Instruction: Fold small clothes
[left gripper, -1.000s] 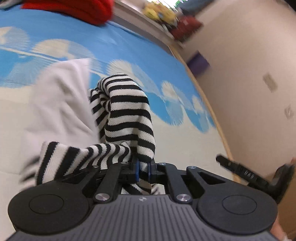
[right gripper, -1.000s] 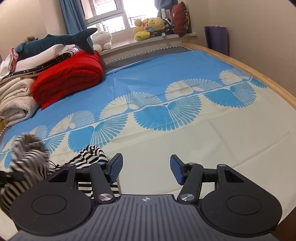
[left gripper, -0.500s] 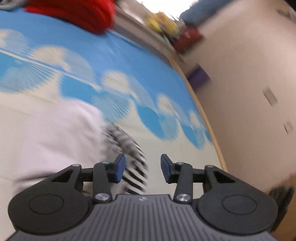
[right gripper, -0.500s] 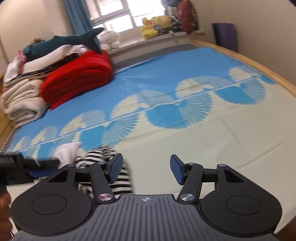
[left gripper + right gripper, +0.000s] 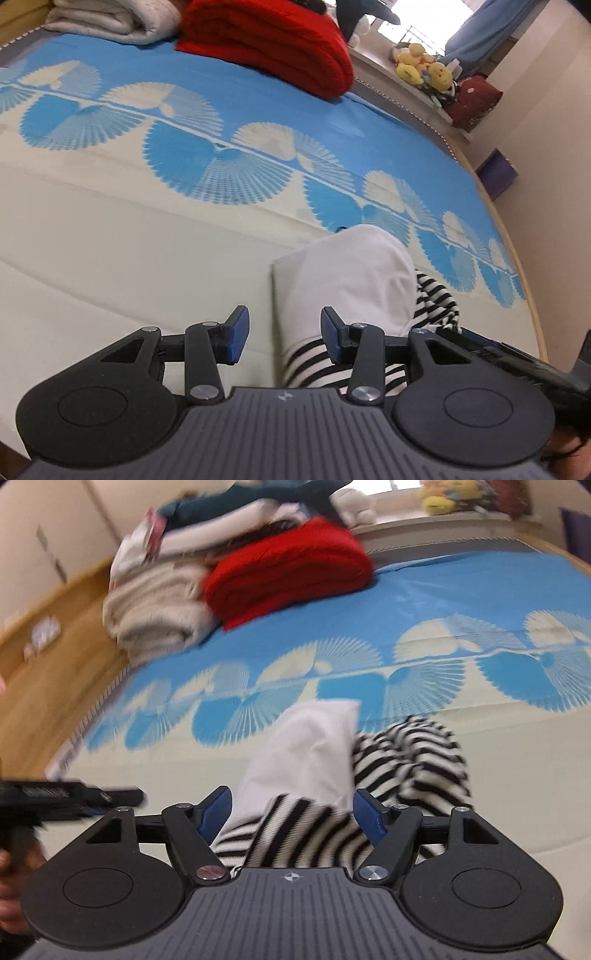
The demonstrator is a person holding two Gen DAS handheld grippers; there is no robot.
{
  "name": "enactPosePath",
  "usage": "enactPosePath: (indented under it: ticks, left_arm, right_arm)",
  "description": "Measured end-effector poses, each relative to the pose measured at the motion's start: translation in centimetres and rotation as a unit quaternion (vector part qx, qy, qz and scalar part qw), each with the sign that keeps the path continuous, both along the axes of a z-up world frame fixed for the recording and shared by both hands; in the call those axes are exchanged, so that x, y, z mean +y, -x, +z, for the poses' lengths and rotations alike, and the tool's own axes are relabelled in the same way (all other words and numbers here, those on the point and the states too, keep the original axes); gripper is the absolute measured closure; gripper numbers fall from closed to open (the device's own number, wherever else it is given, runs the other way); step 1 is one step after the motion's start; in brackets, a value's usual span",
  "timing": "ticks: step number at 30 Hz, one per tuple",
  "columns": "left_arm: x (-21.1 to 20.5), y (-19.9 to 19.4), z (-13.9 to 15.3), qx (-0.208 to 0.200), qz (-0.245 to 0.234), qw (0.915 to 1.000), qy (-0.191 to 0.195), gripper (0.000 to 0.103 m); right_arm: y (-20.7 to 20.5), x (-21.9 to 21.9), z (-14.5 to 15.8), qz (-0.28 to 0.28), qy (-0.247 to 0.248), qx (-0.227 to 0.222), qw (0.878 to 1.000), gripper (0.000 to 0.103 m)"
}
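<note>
A small garment with a white body (image 5: pixel 343 277) and black-and-white striped parts (image 5: pixel 436 299) lies bunched on the bed. My left gripper (image 5: pixel 282 338) is open and empty, low over its near left edge. My right gripper (image 5: pixel 291 814) is open, its fingers either side of the striped hem (image 5: pixel 295 834), with the white body (image 5: pixel 306 753) and a striped sleeve (image 5: pixel 413 757) ahead. The left gripper shows at the left of the right wrist view (image 5: pixel 70 797), the right one at the right of the left wrist view (image 5: pixel 517 358).
The bed has a cream and blue fan-pattern cover (image 5: pixel 147 229). A folded red blanket (image 5: pixel 266 40) and cream bedding (image 5: pixel 155 616) are stacked at its far end. Plush toys (image 5: pixel 424 70) sit on the window sill. A wooden bed edge (image 5: pixel 532 295) runs along the right.
My left gripper has let go of the striped sleeve and opened, then swung left of the garment. My right gripper has moved left over the striped hem. The garment now lies on the bed.
</note>
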State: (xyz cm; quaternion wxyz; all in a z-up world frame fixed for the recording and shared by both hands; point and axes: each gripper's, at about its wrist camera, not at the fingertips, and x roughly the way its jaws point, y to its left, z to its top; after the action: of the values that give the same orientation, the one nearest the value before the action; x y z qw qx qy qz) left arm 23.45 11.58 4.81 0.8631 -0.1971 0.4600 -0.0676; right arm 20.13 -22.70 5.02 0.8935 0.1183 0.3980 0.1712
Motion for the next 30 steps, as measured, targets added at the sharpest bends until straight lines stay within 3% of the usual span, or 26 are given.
enactPosePath:
  ticks: [2,4,6,9,11,14,19,22,25,27,30]
  left_arm:
    - [0.9,0.4,0.1,0.003,0.001,1.0000,0.003,0.057]
    - [0.9,0.4,0.1,0.004,-0.003,1.0000,0.008,0.057]
    - [0.2,0.6,0.5,0.004,-0.014,0.9998,0.012,0.057]
    - [-2.0,0.6,0.8,-0.004,-0.040,0.9990,0.020,0.057]
    - [-4.1,0.4,0.9,-0.008,-0.066,0.9974,0.029,0.057]
    - [-7.6,0.3,0.6,-0.009,-0.117,0.9925,0.035,0.057]
    - [-13.9,0.5,-0.7,0.001,-0.211,0.9774,0.019,0.057]
    - [-16.4,0.8,-2.1,0.019,-0.242,0.9700,-0.003,0.057]
    - [-17.7,0.8,-3.9,0.051,-0.253,0.9658,-0.022,0.057]
    - [-18.4,0.5,-6.0,0.090,-0.262,0.9595,-0.053,0.056]
    - [-19.4,0.3,-8.4,0.124,-0.284,0.9449,-0.105,0.047]
  right_arm:
    - [-0.1,2.0,-0.7,0.016,0.050,0.004,0.999,0.035]
    - [0.1,2.9,-1.4,0.029,0.101,0.011,0.994,0.083]
    - [0.4,2.0,-1.2,0.018,0.107,0.003,0.994,0.094]
    - [1.8,-2.3,1.3,-0.036,0.041,-0.043,0.998,0.096]
    - [3.6,-6.0,3.0,-0.083,-0.005,-0.082,0.993,0.097]
    - [6.3,-11.2,3.9,-0.137,-0.013,-0.104,0.985,0.097]
    - [7.0,-16.0,-0.6,-0.128,0.001,0.046,0.991,0.097]
    - [7.4,-15.7,-1.5,-0.111,0.022,0.047,0.993,0.097]
    - [7.4,-15.5,-2.0,-0.102,0.006,0.045,0.994,0.097]
    - [6.8,-14.9,-2.9,-0.090,0.015,0.067,0.994,0.097]
    - [5.8,-14.3,-5.7,-0.059,0.059,0.136,0.987,0.097]
